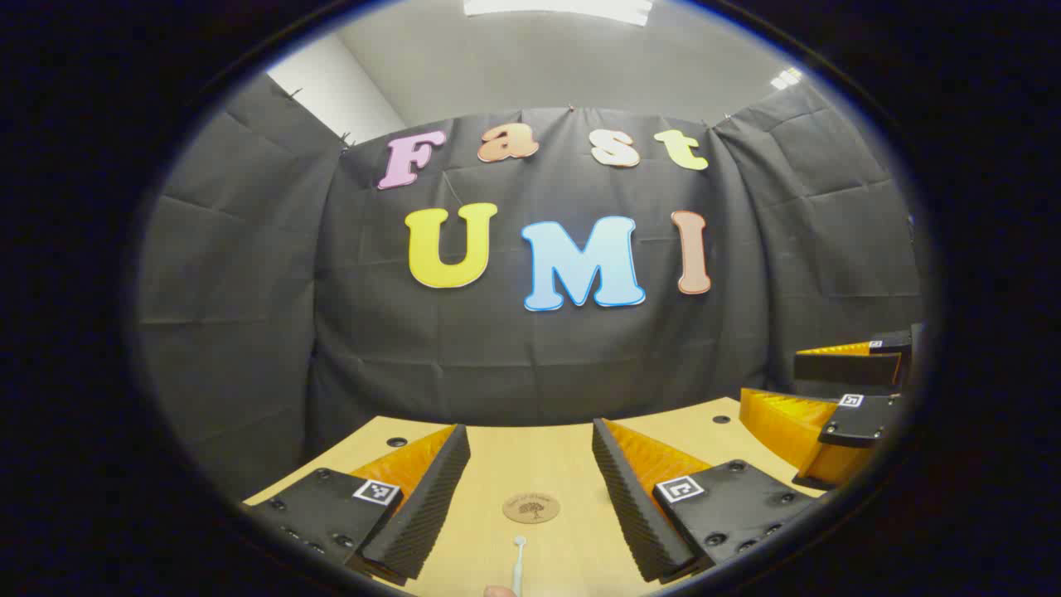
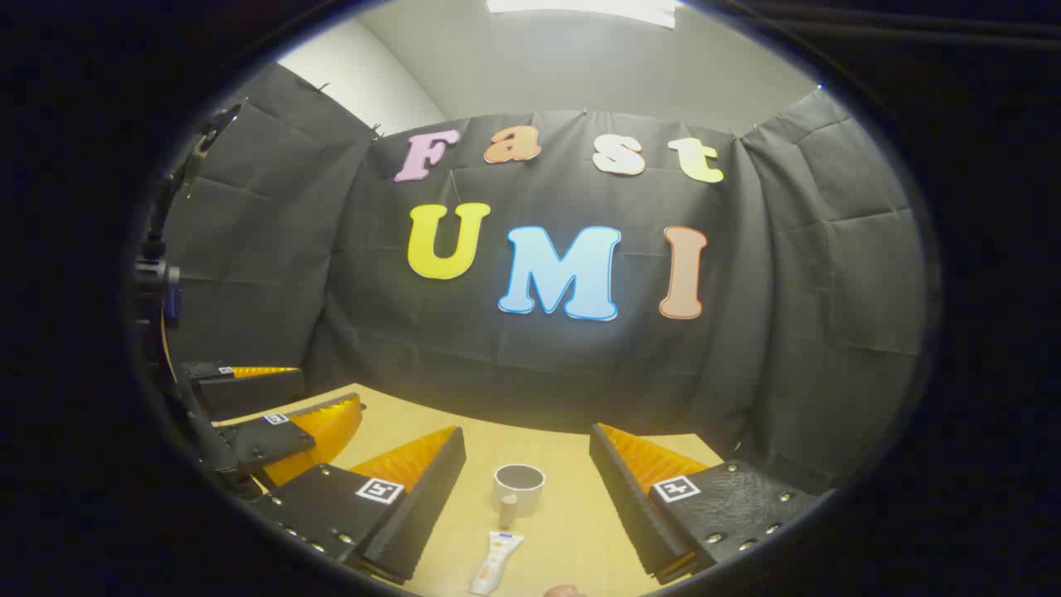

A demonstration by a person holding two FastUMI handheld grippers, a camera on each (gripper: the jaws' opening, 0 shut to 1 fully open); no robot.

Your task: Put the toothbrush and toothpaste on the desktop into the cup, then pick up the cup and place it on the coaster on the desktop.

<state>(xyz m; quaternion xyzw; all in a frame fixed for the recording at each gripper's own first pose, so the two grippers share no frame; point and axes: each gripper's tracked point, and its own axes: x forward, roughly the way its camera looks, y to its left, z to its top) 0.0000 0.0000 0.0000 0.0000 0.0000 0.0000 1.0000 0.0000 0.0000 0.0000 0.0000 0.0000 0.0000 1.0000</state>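
Wooden desktop [image 1: 497,456]; left claw [image 1: 530,489], right claw [image 2: 526,485] wide apart, holding nothing.

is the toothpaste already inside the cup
No, in the right gripper view the toothpaste lies flat on the desktop in front of the cup, not inside it.
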